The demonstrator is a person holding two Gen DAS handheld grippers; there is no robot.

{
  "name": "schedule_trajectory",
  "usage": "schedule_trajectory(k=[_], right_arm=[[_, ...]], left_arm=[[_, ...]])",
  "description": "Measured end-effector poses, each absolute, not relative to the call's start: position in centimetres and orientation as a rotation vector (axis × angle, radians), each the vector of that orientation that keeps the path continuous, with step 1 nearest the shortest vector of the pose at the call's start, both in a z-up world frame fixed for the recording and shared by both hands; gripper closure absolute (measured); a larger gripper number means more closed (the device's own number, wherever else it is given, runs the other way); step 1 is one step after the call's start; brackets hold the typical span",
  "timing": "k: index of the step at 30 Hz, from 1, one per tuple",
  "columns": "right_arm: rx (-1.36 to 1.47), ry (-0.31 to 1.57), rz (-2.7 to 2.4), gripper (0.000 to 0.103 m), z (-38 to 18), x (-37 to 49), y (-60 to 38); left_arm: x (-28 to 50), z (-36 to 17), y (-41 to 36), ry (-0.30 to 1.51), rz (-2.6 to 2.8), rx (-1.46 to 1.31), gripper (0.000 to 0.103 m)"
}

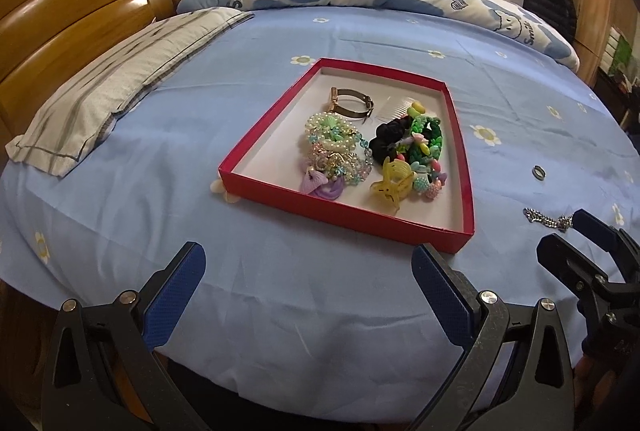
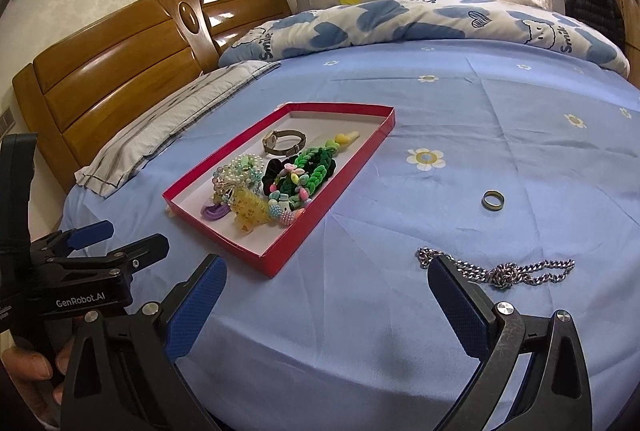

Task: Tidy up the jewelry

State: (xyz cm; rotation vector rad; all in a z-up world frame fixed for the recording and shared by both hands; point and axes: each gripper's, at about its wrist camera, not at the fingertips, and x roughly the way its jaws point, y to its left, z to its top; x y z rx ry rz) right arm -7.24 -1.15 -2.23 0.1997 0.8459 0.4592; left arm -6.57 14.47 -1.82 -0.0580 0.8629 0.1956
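1. Box [image 2: 352, 159]: red, shallow, on the bed [image 2: 400, 311]; long axis runs from 7 to 1 o'clock in the right view. Holds a watch [image 2: 284, 143], bead bracelets [image 2: 240, 169], green scrunchies [image 2: 312, 167] and a yellow clip [image 2: 250, 211], all crowded toward the 5 o'clock half.
2. Chain [image 2: 516, 273]: loose on the bed at 3 o'clock of the box, well apart from it; long axis lies 9 to 3 o'clock, with a knot near its middle.
3. Ring [image 2: 492, 199]: lies flat, at 12 o'clock of the chain, outside the box.
4. Right gripper [image 2: 326, 287]: jaws wide apart, empty; one finger covers the chain's 9 o'clock end.
5. Left gripper [image 1: 308, 285]: jaws apart, empty, near the box's front wall.
6. Risks, as judged: the chain may slip or dangle if pinched off the knot; soft bedding may yield under the ring, so the jaws snag sheet instead; a bumped box could spill.
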Motion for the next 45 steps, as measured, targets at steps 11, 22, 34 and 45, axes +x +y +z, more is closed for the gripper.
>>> schedule_trajectory(k=[11,22,34,45], right_arm=[[0.204,0.850,0.452,0.001,-2.16,-6.98,-1.36],[0.202,0.848,0.453,0.001,-2.01,-6.95,-1.53],[0.204,0.848,0.451,0.001,-2.02,-6.92,-1.55],[0.194,0.844,0.453,0.001,-1.83,-6.95,-1.59]], left_arm=[[-6.39,-1.74,14.73,0.865,0.184,-0.076,0.000],[-6.48,-1.69,14.47,0.863,0.175,-0.075,0.000],[-6.32,-1.74,14.39,0.869,0.168,-0.077,0.000],[-6.33,-1.77,14.48,0.865,0.170,-0.078,0.000]])
